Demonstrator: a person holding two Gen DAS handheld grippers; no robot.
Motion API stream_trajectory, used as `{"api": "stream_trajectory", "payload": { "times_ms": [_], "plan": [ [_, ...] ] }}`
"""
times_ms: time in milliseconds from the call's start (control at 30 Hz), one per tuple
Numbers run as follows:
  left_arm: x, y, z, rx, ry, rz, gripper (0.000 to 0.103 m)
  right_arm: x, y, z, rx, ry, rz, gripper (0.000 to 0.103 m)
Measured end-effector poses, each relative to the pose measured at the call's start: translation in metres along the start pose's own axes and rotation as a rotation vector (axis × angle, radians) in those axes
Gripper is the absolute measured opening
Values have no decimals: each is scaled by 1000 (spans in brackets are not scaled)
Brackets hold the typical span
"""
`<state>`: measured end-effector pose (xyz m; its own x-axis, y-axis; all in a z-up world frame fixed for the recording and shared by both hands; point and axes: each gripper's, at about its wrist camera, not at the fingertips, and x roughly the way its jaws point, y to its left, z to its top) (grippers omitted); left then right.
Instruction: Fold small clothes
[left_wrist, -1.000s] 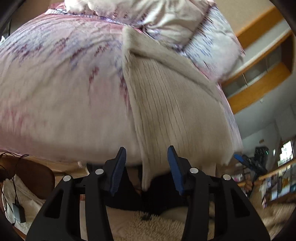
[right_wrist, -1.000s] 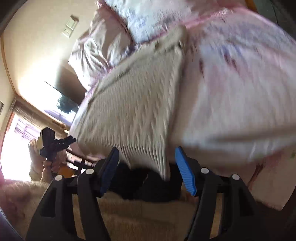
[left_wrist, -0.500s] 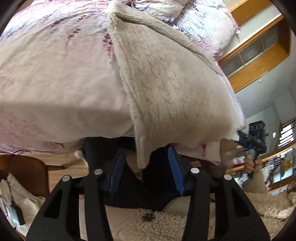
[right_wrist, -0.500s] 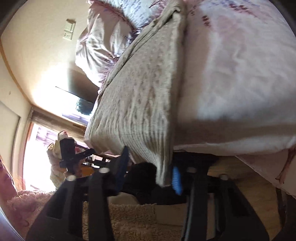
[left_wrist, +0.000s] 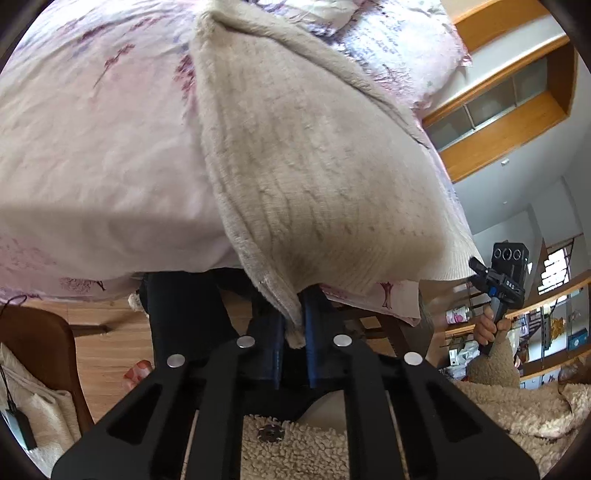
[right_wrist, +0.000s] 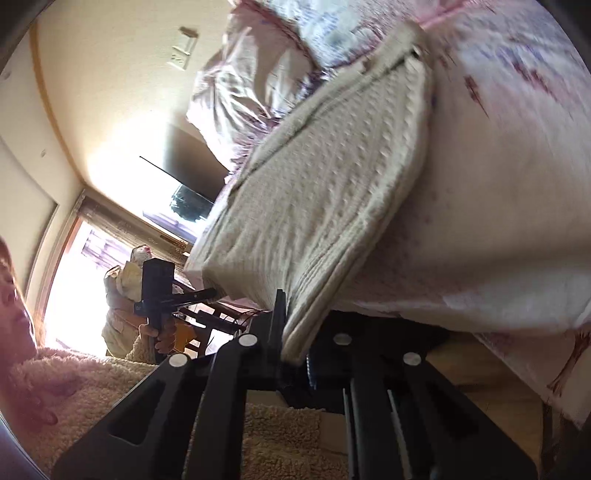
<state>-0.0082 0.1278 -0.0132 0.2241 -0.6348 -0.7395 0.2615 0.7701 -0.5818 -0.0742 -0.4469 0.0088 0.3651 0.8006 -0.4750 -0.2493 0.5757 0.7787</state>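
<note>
Two claws have hold of one cream knitted garment (left_wrist: 314, 177), a small sweater-like piece spread flat on the bed, its near hem hanging over the mattress edge. The left claw (left_wrist: 293, 332) is pinched on the hem's left corner, its blue pads pressed to either side of the hanging knit. The right claw (right_wrist: 295, 354) is clamped on the opposite corner of the same hem, where the cloth (right_wrist: 314, 206) shows a dotted, ribbed texture, bunched into layers between the fingers. From each wrist view the other claw shows off to the side, held in the person's hand at the hem's far corner.

Under the garment lies a pale pink bedspread (left_wrist: 96, 147) printed with purple sprigs, draping down past the mattress. A matching pillow (right_wrist: 251, 88) sits crumpled at the head of the bed. Below the bed edge is wooden floor (left_wrist: 110, 339), and beside it a brown chair (left_wrist: 40, 350). The person wears a fluffy cream fleece (left_wrist: 295, 450).
</note>
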Motion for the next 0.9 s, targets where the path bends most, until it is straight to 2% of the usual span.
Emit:
{"api": "stream_trajectory", "payload": {
  "times_ms": [200, 400, 467, 567, 667, 767, 900],
  "plan": [
    [-21, -16, 13, 64, -68, -11, 7, -7, 16, 16, -66, -46, -2, 8],
    [-49, -19, 37, 84, -174, 41, 7, -12, 42, 36, -151, -116, -53, 8],
    [-55, -19, 47, 80, -196, 33, 7, -11, 49, 41, -171, -112, -86, 8],
    [-53, -23, 52, 101, -185, 45, 7, -9, 54, 41, -201, -78, -137, 8],
    [-42, -23, 48, 106, -143, 50, 7, -6, 42, 36, -167, -55, -170, 8],
    [-29, -16, 42, 80, -97, 45, 7, -6, 23, 31, -93, -42, -148, 8],
    [-23, -6, 33, 41, -59, 13, 7, -5, 11, 30, -31, -33, -133, 26]
  ]
}}
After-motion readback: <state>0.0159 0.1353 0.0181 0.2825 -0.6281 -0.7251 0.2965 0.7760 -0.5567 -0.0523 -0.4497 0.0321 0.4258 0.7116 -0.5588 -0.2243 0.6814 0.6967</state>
